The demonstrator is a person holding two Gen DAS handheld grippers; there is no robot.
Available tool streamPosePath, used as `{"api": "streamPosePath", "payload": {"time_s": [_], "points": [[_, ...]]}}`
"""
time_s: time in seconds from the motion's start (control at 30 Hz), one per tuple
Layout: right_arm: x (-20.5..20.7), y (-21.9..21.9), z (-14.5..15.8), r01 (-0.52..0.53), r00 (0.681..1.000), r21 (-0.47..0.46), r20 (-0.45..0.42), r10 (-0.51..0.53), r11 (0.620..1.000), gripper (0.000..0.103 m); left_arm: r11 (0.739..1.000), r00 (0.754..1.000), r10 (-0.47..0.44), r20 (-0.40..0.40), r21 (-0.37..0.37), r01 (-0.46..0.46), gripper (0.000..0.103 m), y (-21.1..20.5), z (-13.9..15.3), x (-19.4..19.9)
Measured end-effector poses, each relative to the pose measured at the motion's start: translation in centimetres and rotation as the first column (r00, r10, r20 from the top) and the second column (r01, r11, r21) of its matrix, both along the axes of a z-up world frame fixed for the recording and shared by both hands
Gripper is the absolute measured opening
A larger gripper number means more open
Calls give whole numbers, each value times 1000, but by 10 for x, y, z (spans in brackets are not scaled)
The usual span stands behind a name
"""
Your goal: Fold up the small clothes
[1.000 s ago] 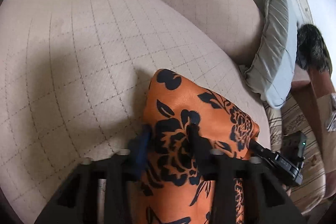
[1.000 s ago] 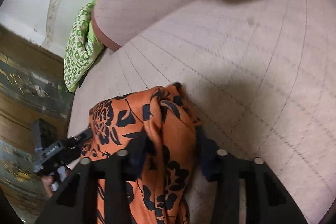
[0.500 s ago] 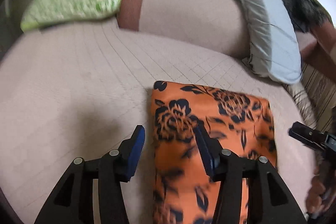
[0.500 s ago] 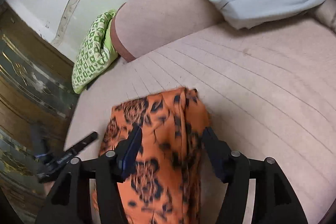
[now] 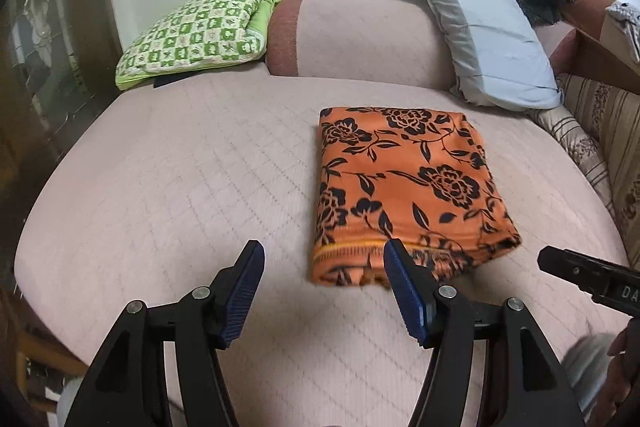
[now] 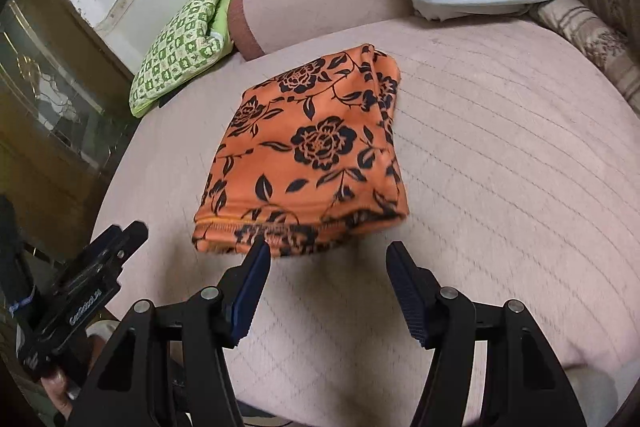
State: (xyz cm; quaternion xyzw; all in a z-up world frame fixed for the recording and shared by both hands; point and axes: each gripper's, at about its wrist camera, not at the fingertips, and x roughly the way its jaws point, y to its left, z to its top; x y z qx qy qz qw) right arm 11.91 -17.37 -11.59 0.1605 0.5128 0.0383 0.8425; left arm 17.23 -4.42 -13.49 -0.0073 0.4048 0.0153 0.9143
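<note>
While nothing is held between its blue pads, the left tool [image 5: 324, 287] is seen spread wide, its jaws just opened, above the pale pink quilted bed [image 5: 180, 179]. The right tool [image 6: 328, 287] is likewise parted and empty. Just beyond both, the folded orange cloth with black flowers [image 5: 404, 187] is laid flat on the bed.

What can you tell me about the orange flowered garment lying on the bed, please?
The orange garment is a soft, thin-looking fabric printed with black roses and leaves. It lies flat, folded into a neat rectangle of several layers, with a stitched hem along its near edge. It rests on the pink quilted bed cover, in front of the pillows. Nothing grips it.
</note>
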Motion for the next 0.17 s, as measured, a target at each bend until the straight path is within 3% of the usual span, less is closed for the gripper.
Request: {"api": "streamPosePath", "payload": {"time_s": [0.17], "points": [[-13,3,5,-4,1000,-4,7,4,1000,63,1000,999,12,35,19,-13,63,-2,10,-23]]}}
